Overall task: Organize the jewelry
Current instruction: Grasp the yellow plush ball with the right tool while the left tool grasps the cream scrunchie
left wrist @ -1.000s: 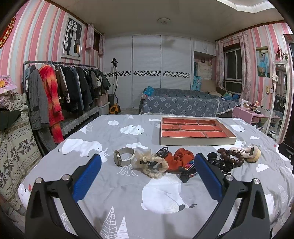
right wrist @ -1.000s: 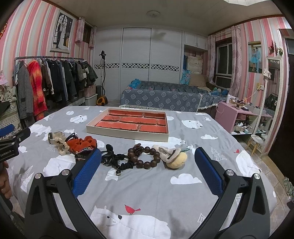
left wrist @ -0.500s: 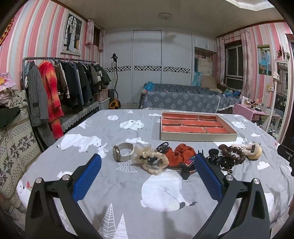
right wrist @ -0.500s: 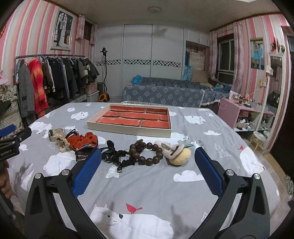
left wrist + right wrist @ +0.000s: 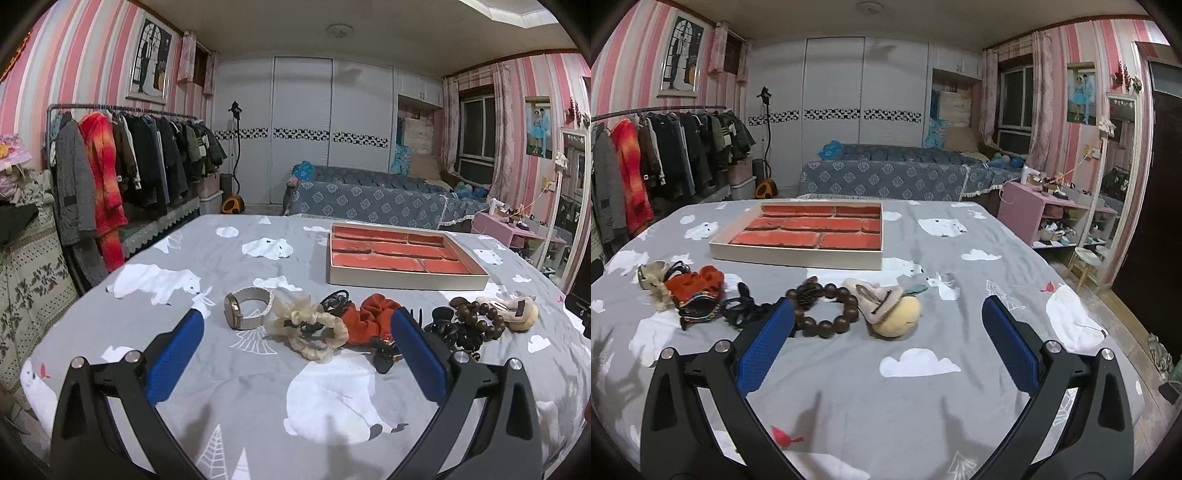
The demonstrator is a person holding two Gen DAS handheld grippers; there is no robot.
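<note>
Jewelry pile incl. bead bracelet [image 5: 823, 308] looked light, stiff, likely slippery—take by rim; left gripper [image 5: 295, 334] & right gripper [image 5: 888, 332] both wide apart, holding nothing.

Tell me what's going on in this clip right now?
A person holds two open grippers over a table with a polar-bear cloth, neither grasping anything. The left gripper faces a watch, a cream scrunchie and an orange scrunchie. The right gripper faces a wooden bead bracelet and a plush hair clip. The red-lined tray behind them holds nothing yet.
</note>
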